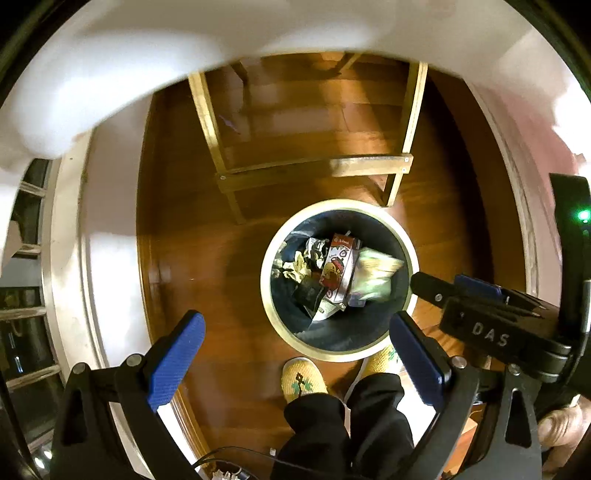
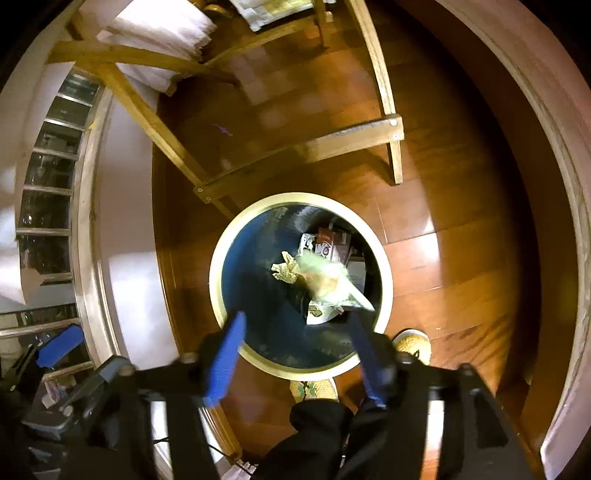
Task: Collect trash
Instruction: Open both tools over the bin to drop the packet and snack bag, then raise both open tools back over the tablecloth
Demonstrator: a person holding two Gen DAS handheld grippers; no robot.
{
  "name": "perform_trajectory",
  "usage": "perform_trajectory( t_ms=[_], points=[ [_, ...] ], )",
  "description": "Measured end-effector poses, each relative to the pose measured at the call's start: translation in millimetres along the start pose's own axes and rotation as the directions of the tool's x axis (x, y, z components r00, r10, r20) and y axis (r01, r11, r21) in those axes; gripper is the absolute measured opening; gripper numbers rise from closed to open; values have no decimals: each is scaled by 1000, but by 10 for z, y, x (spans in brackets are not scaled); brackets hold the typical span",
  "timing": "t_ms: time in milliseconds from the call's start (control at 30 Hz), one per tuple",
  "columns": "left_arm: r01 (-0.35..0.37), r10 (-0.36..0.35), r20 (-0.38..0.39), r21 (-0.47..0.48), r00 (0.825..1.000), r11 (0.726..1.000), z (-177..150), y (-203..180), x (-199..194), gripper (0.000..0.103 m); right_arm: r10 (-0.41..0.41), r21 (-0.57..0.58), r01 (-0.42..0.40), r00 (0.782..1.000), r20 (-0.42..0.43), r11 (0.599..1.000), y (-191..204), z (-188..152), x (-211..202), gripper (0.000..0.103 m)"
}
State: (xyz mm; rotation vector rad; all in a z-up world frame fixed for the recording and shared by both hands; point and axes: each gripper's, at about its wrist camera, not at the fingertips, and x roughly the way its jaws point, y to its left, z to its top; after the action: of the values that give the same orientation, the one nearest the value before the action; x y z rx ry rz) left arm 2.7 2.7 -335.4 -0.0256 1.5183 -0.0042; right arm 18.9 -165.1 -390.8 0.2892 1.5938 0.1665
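Hovering over the bin (image 2: 218, 280), we have both tools spread open and empty: right tool (image 2: 295, 354), left tool (image 1: 295, 354). A blurred wrapper (image 2: 328, 280) falls inside it. Next, we judge, fetch more trash.

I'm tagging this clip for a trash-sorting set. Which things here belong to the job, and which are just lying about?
Part of the job:
- trash bin, on the wooden floor
- blurred pale wrapper over the bin
- printed carton inside
- crumpled paper inside
- right gripper, open above the bin

Just lying about:
- wooden table frame
- white cloth
- yellow slippers
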Motion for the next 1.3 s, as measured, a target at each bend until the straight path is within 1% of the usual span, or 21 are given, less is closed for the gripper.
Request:
perform_trajectory(
  t_ms=[167,300,500,700,800,933,1000,1133,1233,1300],
  points=[
    [-8,8,10,-19,1000,1000,28,61,-253,99,5,-13,-5,1000,3,1000,129,16,-198,66],
    [-6,8,34,-38,999,999,87,131,-571,99,23,-15,-23,1000,9,1000,211,-8,-455,66],
    [16,-9,114,-60,993,998,206,244,-1197,99,45,-47,-43,997,58,998,430,-42,-1043,66],
    [41,-30,196,-53,980,998,294,332,-1920,99,72,-58,-66,989,126,996,667,-70,-1731,66],
    [56,-47,238,-30,970,998,332,354,-2285,99,86,-64,-77,982,166,995,788,-84,-2098,66],
    [56,-56,305,10,951,998,371,350,-2741,99,99,-97,-79,972,214,992,982,-100,-2582,66],
    [55,-62,340,30,938,998,396,351,-2970,99,104,-116,-78,966,235,990,1068,-87,-2763,66],
    [52,-69,399,53,914,997,463,373,-3301,99,110,-142,-71,950,293,987,1212,-32,-3158,66],
    [41,-66,447,65,892,997,535,419,-3530,99,107,-153,-57,933,343,987,1264,23,-3414,66],
    [33,-61,471,67,880,997,572,432,-3616,99,104,-160,-46,921,374,986,1318,76,-3561,66]
  ],
)
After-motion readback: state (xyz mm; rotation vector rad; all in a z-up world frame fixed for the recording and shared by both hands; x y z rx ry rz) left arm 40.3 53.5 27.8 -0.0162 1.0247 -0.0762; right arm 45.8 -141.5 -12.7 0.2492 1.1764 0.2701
